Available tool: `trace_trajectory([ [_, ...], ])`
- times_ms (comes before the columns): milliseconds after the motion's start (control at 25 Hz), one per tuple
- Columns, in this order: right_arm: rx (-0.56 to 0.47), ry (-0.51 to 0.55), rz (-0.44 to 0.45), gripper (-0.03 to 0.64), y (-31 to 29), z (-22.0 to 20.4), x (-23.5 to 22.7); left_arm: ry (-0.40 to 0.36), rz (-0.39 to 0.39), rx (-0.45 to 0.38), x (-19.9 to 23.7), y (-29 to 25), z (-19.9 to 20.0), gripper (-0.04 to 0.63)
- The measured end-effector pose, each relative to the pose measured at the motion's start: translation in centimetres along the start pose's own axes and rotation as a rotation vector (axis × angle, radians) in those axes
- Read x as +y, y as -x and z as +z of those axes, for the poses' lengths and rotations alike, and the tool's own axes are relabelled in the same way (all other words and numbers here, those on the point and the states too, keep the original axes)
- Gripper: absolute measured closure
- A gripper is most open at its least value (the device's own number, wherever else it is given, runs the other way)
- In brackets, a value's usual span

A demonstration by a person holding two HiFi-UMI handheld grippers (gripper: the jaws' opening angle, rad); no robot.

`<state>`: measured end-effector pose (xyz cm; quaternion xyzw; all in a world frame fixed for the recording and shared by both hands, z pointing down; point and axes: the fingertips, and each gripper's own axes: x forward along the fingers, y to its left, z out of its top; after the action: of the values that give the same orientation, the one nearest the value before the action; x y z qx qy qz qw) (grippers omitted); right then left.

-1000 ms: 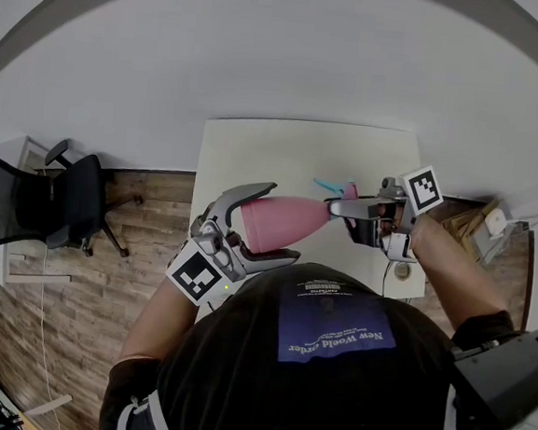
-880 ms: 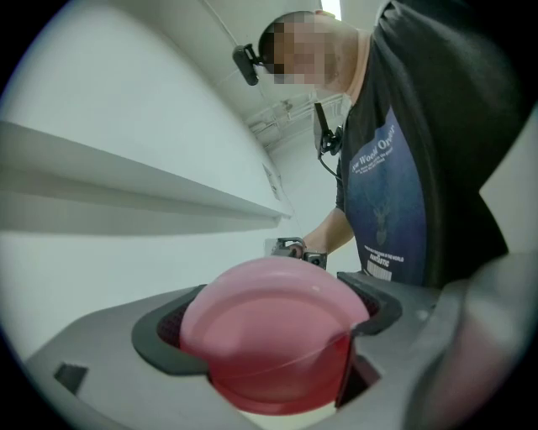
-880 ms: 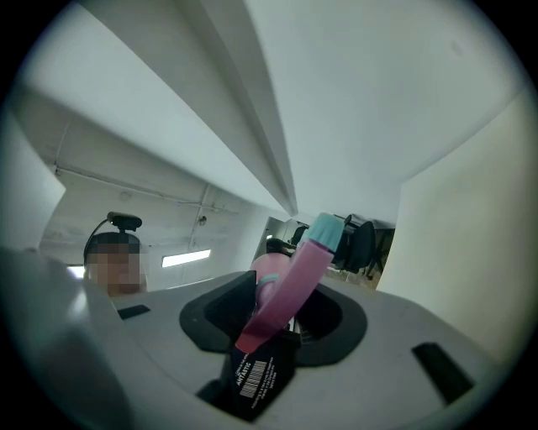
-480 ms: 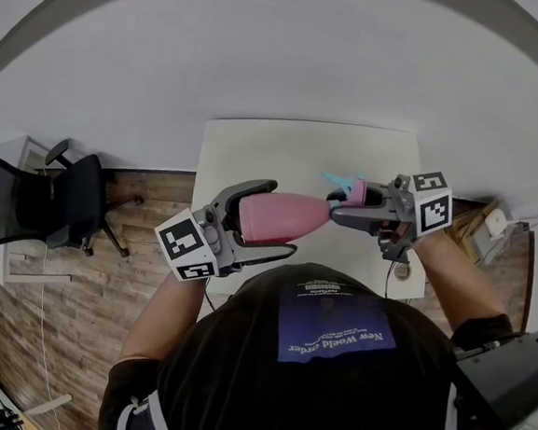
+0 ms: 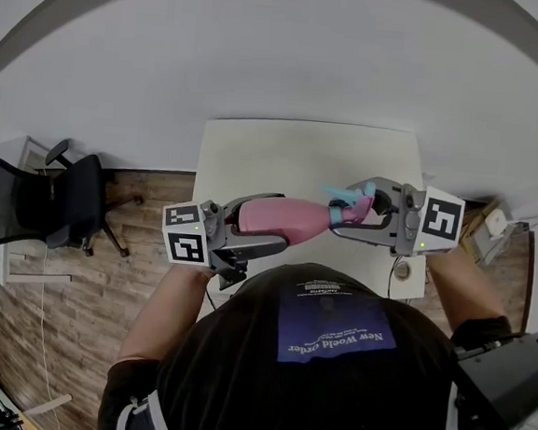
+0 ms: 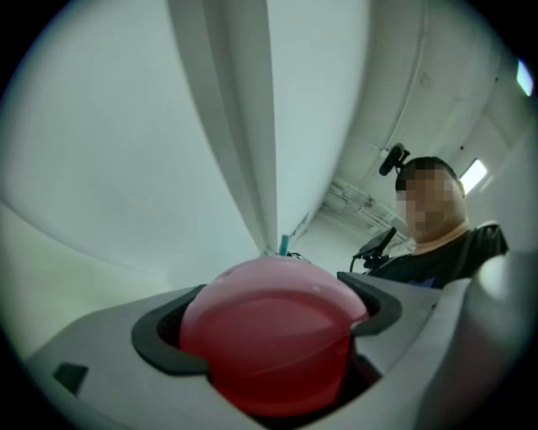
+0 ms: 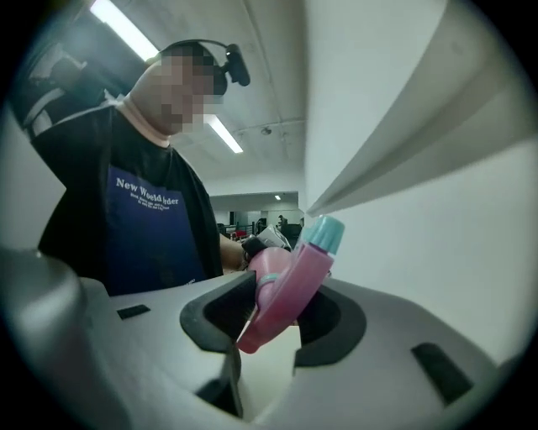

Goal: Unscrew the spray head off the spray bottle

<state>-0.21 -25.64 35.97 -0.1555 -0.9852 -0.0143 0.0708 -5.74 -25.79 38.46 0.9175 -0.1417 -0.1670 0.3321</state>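
A pink spray bottle (image 5: 286,217) lies level in the air between both grippers, above the near edge of the white table (image 5: 256,152). My left gripper (image 5: 278,221) is shut on its rounded body; in the left gripper view the bottle's base (image 6: 269,353) fills the space between the dark pads (image 6: 155,336). My right gripper (image 5: 349,210) is shut on the pink spray head (image 7: 290,285), whose teal nozzle (image 7: 324,233) sticks out past the jaws. The joint between head and bottle neck is partly hidden by the right fingers.
A black office chair (image 5: 36,203) stands on the wooden floor (image 5: 127,234) to the left. A small round object with a cable (image 5: 401,268) lies on the table's right near corner. A person in a dark printed shirt (image 7: 143,227) holds both grippers.
Both grippers have rolled about the bottle's long axis. The left marker cube swung from below to the left side, the right one from above to the right side, and the right gripper rose slightly.
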Motion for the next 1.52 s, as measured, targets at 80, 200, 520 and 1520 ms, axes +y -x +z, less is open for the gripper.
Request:
trace_trajectory([
  [80,0.03,0.076,-0.004,0.489,0.0,-0.2,0.4,0.045,-0.011,-0.002,0.1,-0.1,-0.1,0.107],
  [200,0.067,0.155,-0.018,0.489,0.0,-0.6,0.8,0.102,-0.021,0.001,0.3,-0.1,-0.3,0.107],
  [520,0.201,0.29,-0.021,0.489,0.0,-1.3,0.4,0.173,-0.042,-0.022,0.8,0.0,0.2,0.107],
  [1520,0.046,-0.057,-0.067,0.394,1.9,0.5,-1.4,-0.244,0.017,-0.086,0.2,1.5,1.8,0.107],
])
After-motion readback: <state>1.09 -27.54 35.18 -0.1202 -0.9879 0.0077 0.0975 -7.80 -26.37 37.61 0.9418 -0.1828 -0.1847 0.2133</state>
